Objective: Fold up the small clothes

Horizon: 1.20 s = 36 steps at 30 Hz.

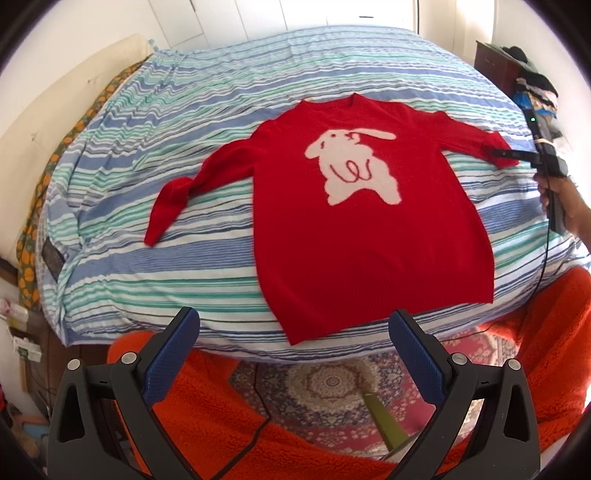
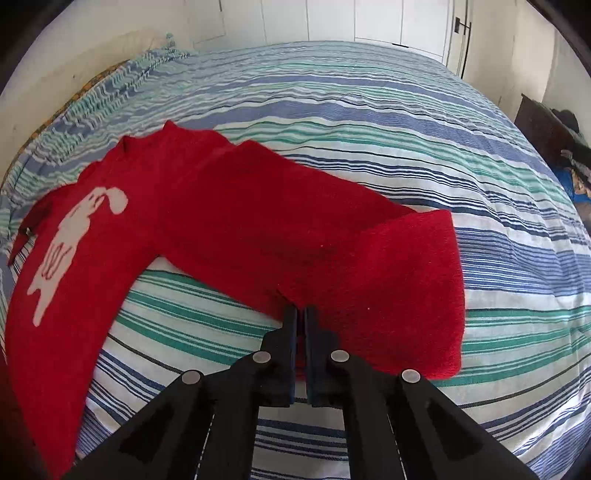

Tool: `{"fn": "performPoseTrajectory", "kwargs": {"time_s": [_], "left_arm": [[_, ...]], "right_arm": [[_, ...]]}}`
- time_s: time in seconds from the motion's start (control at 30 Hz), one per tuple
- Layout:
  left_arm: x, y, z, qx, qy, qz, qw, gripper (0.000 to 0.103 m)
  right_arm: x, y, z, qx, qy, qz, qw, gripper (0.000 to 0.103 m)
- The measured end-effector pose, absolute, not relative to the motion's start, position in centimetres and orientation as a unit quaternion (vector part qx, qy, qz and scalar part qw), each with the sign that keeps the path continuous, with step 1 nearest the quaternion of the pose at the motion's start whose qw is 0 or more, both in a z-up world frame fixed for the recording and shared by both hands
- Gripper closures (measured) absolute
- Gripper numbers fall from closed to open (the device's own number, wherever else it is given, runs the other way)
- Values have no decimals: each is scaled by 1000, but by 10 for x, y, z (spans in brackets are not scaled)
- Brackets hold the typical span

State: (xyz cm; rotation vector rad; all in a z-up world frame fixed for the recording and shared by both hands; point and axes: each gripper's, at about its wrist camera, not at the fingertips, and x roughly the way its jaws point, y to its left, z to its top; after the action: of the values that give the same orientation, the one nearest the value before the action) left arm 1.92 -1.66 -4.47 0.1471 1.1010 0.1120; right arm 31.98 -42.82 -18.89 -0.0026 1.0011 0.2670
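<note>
The right hand-held gripper (image 2: 301, 314) is clenched on the cuff end of the red sweater's (image 1: 354, 229) right-hand sleeve (image 2: 388, 280), its jaws pinched together with the knit between them. In the left wrist view the same tool reaches in from the right edge, held by a hand (image 1: 565, 206). The left hand-held gripper (image 1: 291, 332) hangs released, jaws wide apart and holding nothing, just off the near edge of the bed (image 1: 147, 280).

The sweater lies flat, front up, on the bed's blue, green and white striped cover, a white rabbit motif (image 1: 354, 166) on its chest. Its long axis runs from the hem at the near edge to the neckline pointing toward the far side; the other sleeve (image 1: 184, 192) stretches out left and bends toward the near side.

Below the bed edge lie an orange fleece blanket (image 1: 221, 424) and a patterned rug (image 1: 332, 387). White cupboard doors (image 2: 369, 18) line the far wall.
</note>
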Motion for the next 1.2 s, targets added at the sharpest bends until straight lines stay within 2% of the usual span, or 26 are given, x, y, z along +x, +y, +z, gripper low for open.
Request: {"fn": "performPoseTrajectory", "kwargs": {"time_s": [0.17,0.3,0.4,0.47,0.53,0.6,0.7,0.73,1.1,1.2], "left_arm": [[25,-14,-52,60,534,46,842,1],[32,-29,-48,73,524,27,848,1],[35,-40,-46,81,520,15,850,1],[35,-45,-48,88,522,10,848,1],[36,-47,-51,92,528,10,844,1],[38,-47,-53,91,533,11,841,1],[38,-45,-50,91,530,19,843,1],[37,-44,-49,90,528,23,844,1],[39,-43,-55,86,536,26,839,1],[41,-47,-56,88,537,19,839,1]], "right_arm": [[306,-554,-158,197,428,37,881,100],[291,-639,-179,291,443,-51,846,99],[284,-654,-200,324,464,-60,822,92],[279,-653,-205,352,455,-43,817,79],[275,-649,-208,388,434,-30,812,57],[276,-648,-213,416,424,-29,804,49],[280,-647,-218,429,427,-43,795,47],[280,-648,-217,443,417,-43,792,42],[238,-671,-229,594,315,-5,740,39],[249,-670,-230,565,347,-18,749,38]]}}
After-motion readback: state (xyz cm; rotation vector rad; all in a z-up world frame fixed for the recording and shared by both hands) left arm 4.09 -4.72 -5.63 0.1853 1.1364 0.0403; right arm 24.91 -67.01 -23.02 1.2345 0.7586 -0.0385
